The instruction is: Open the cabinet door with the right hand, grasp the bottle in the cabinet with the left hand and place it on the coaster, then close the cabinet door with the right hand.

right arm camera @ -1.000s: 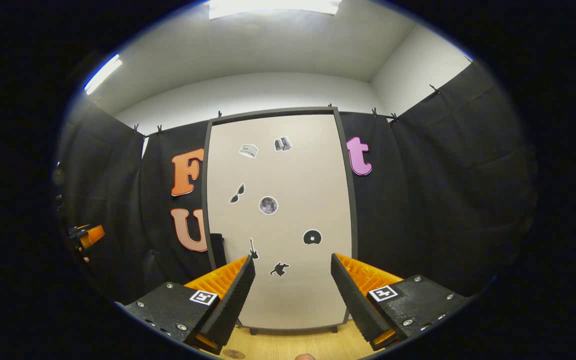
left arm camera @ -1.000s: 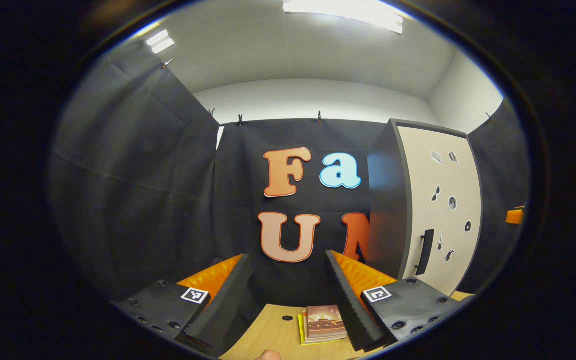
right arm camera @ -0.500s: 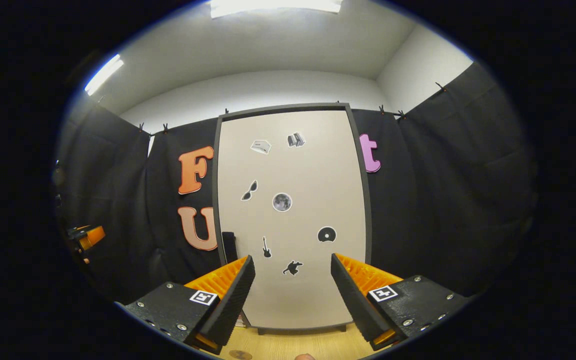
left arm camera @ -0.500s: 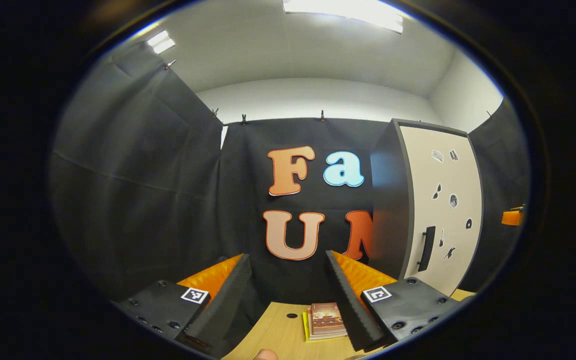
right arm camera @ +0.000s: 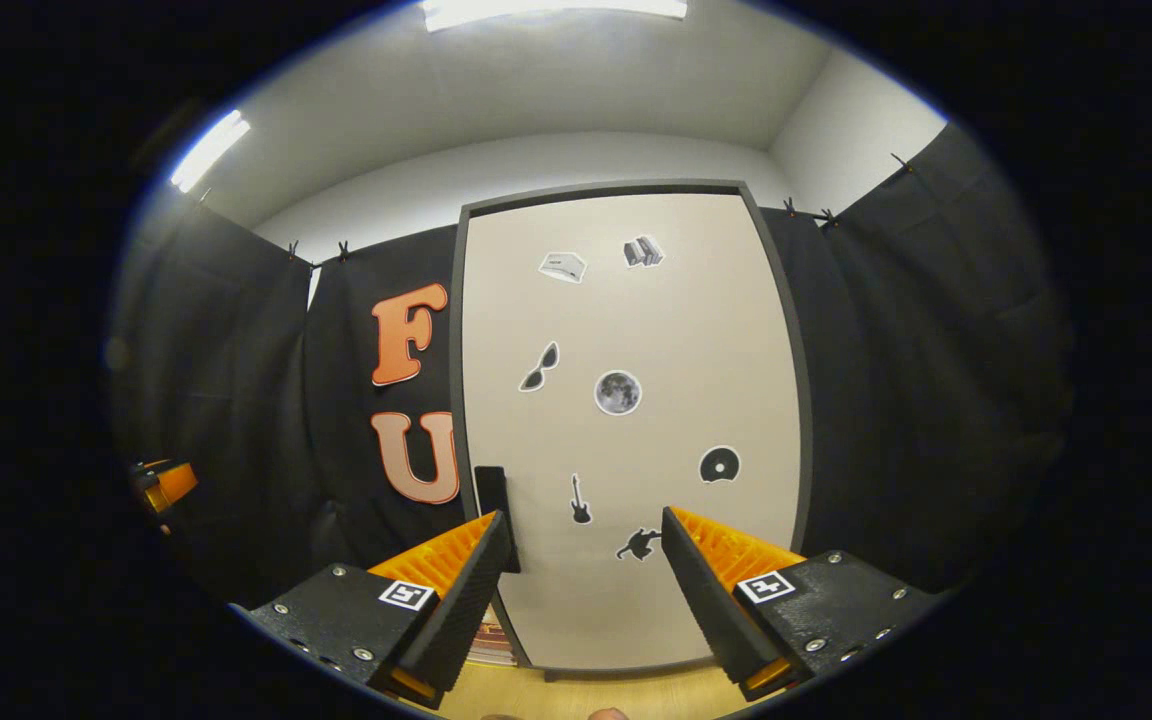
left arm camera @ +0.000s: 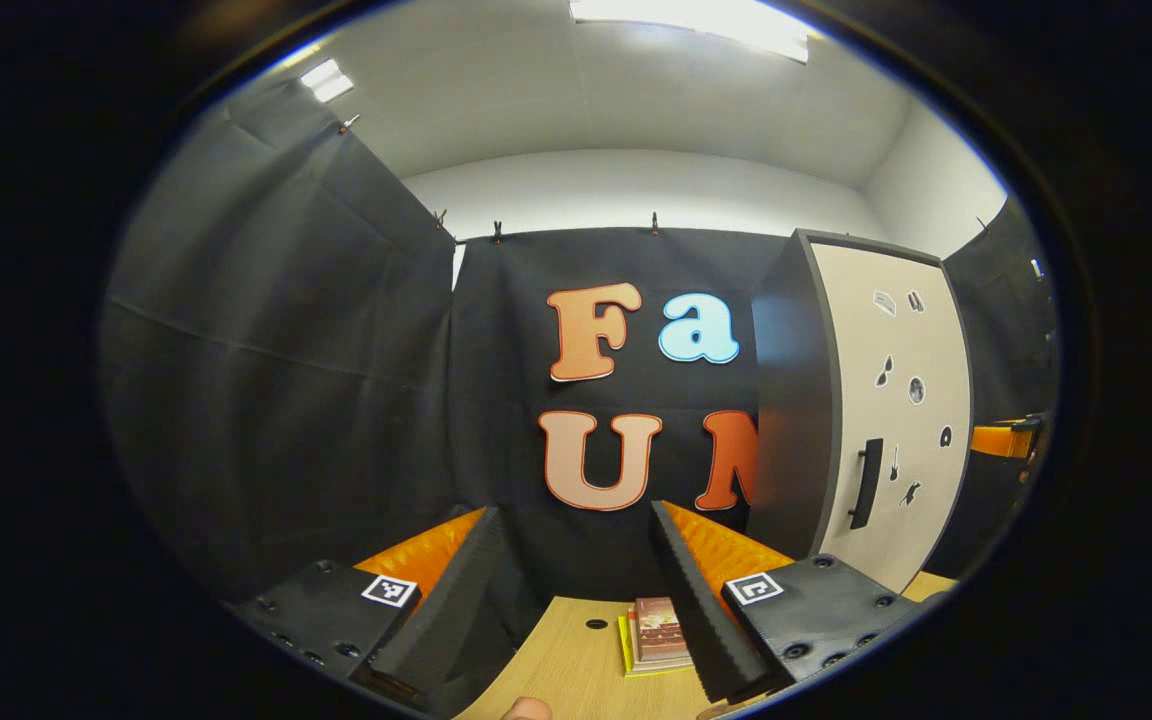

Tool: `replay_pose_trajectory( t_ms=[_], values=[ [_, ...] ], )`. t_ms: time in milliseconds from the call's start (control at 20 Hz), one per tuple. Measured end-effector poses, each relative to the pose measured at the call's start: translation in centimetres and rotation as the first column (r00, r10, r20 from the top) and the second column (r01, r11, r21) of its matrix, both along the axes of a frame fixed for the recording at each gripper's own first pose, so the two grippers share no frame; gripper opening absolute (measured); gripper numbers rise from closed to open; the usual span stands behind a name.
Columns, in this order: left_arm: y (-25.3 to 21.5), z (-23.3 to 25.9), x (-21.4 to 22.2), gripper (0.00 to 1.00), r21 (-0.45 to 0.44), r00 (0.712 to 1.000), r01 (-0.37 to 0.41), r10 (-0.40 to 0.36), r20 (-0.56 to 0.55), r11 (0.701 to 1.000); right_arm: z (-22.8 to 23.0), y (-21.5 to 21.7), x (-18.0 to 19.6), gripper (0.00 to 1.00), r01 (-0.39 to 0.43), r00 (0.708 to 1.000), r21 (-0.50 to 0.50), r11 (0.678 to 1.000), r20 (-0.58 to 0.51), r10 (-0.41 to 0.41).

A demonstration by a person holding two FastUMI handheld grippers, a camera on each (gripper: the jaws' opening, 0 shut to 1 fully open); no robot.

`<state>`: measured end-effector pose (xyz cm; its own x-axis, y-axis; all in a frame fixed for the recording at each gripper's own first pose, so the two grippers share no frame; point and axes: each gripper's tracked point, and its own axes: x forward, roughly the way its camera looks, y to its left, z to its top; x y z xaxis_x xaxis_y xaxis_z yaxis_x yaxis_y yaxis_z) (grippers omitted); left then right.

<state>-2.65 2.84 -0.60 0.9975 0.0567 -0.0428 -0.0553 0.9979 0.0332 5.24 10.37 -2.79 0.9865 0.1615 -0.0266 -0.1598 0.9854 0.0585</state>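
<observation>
Right gripper (right arm camera: pixel 584 585): fingers (right arm camera: pixel 461 590) spread wide, nothing between them, touching nothing. It faces the cabinet door (right arm camera: pixel 636 420) straight on. The door is beige with a dark frame, closed, and carries small stickers. Its black vertical handle (right arm camera: pixel 494 500) sits at the door's left edge, just above the tip of this gripper's left finger, apart from it. The light wood tabletop (right arm camera: pixel 586 690) shows below the door.

Left gripper (left arm camera: pixel 576 590): fingers (left arm camera: pixel 706 620) also spread wide, released, holding nothing. It is aimed at the booth's black cloth wall, with the cabinet (left arm camera: pixel 786 400) off to its right; the cabinet's dark side panel and the closed door with its handle (left arm camera: pixel 866 483) show from here. Between the fingers, on the tabletop (left arm camera: pixel 566 670), lies a small stack of books (left arm camera: pixel 658 635) just beside the right finger's inner face.

The bottle and the coaster cannot be made out; with the door closed, the cabinet's inside is hidden.
</observation>
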Motion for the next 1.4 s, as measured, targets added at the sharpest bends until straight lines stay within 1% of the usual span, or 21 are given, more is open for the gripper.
replay_pose_trajectory(
  t_ms=[100,300,350,400,450,600,650,700,800,950,1000,1200,1250,1300,1350,1400],
  values=[
    [0.9,-0.1,-0.1,0.96,0.007,1.0,-0.021,0.021,0.001,1.0,-0.1,1.2,1.6,0.94,-0.005,1.0,0.003,1.0,-0.003,0.005],
    [2.6,-0.5,-0.4,0.96,0.027,0.999,-0.054,0.054,-0.001,0.998,-0.6,2.9,4.4,0.94,0.013,1.0,-0.061,0.998,0.016,-0.013],
    [3.0,-0.6,-0.5,0.93,0.03,0.998,-0.059,0.059,0.001,0.998,-1.2,3.3,5.0,0.94,0.014,1.0,-0.06,0.998,0.002,-0.014],
    [3.3,-0.4,-0.5,0.93,0.034,0.998,-0.065,0.065,0.005,0.997,-1.7,3.7,5.6,0.94,0.015,1.0,-0.049,0.999,-0.011,-0.015],
    [3.8,-0.4,-0.7,0.96,0.042,0.997,-0.077,0.076,0.01,0.996,-2.1,4.1,6.1,0.94,0.014,1.0,-0.042,0.999,-0.018,-0.015],
    [4.6,0.2,-1.3,0.96,0.058,0.995,-0.094,0.092,0.032,0.994,-3.1,5.0,8.0,0.94,0.018,0.999,-0.025,1.0,-0.036,-0.019],
    [4.7,0.2,-1.6,0.96,0.058,0.995,-0.093,0.091,0.036,0.994,-3.6,5.5,8.7,0.94,0.013,0.999,-0.019,1.0,-0.045,-0.014],
    [4.7,0.3,-1.7,0.93,0.057,0.995,-0.092,0.09,0.037,0.994,-4.1,5.9,9.2,0.94,0.008,0.998,-0.011,1.0,-0.058,-0.008],
    [5.0,0.4,-1.9,0.93,0.064,0.995,-0.094,0.092,0.038,0.994,-5.0,7.1,9.9,0.94,-0.011,0.997,-0.002,1.0,-0.076,0.011],
    [5.2,0.4,-2.3,0.93,0.07,0.995,-0.098,0.095,0.042,0.993,-6.3,8.2,11.1,0.94,-0.015,0.995,-0.015,1.0,-0.098,0.013],
    [5.3,0.3,-2.3,0.96,0.068,0.995,-0.098,0.095,0.04,0.993,-6.8,8.4,11.6,0.94,-0.013,0.994,-0.022,1.0,-0.105,0.011],
    [5.6,-0.8,-2.2,0.96,0.057,0.996,-0.09,0.09,0.008,0.994,-8.6,8.9,12.7,0.85,-0.005,0.99,-0.02,1.0,-0.138,0.003],
    [5.8,-1.3,-2.2,0.96,0.055,0.996,-0.093,0.093,0.0,0.994,-8.9,9.1,12.9,0.79,-0.007,0.989,-0.019,1.0,-0.146,0.004],
    [6.0,-1.6,-2.1,0.96,0.054,0.995,-0.097,0.097,-0.005,0.994,-9.2,9.3,13.1,0.76,-0.011,0.988,-0.017,1.0,-0.154,0.009],
    [6.1,-1.8,-2.1,0.96,0.053,0.995,-0.098,0.099,-0.009,0.994,-9.5,9.6,13.1,0.69,-0.02,0.987,-0.013,1.0,-0.16,0.017],
    [6.3,-2.0,-2.1,0.93,0.051,0.995,-0.099,0.1,-0.012,0.994,-9.9,9.7,13.2,0.65,-0.026,0.985,-0.011,1.0,-0.17,0.024]
  ],
)
